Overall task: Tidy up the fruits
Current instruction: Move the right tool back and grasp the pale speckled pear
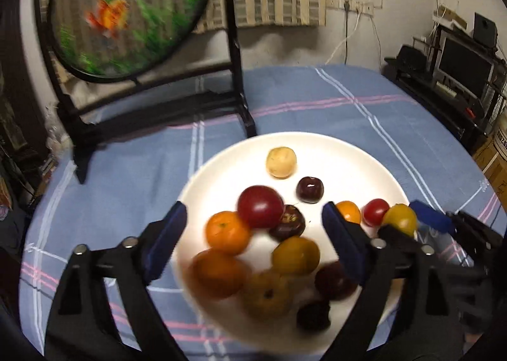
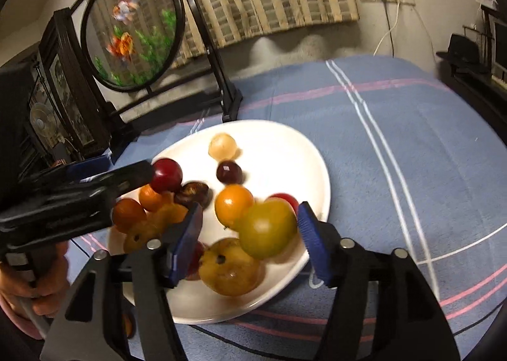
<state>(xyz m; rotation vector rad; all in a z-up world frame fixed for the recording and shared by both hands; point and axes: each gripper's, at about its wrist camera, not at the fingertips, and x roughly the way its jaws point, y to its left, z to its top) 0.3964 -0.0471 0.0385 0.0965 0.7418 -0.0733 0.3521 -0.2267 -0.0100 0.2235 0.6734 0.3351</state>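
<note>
Left wrist view: the left gripper (image 1: 253,234) stands wide over the white plate (image 1: 332,152) of fruits, gripping nothing. The right gripper (image 2: 250,224) is parted around a yellow-green fruit (image 2: 266,228), pads apart from it.

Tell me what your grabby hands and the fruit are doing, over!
Left gripper open above fruit pile. Right gripper open, yellow-green fruit between jaws, not pinched. All fruit on white plate. Nothing blocking.

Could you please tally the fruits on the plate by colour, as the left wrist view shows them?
Orange: 3
Red: 2
Yellow: 3
Dark purple: 4
Pale: 1
Total: 13
</note>
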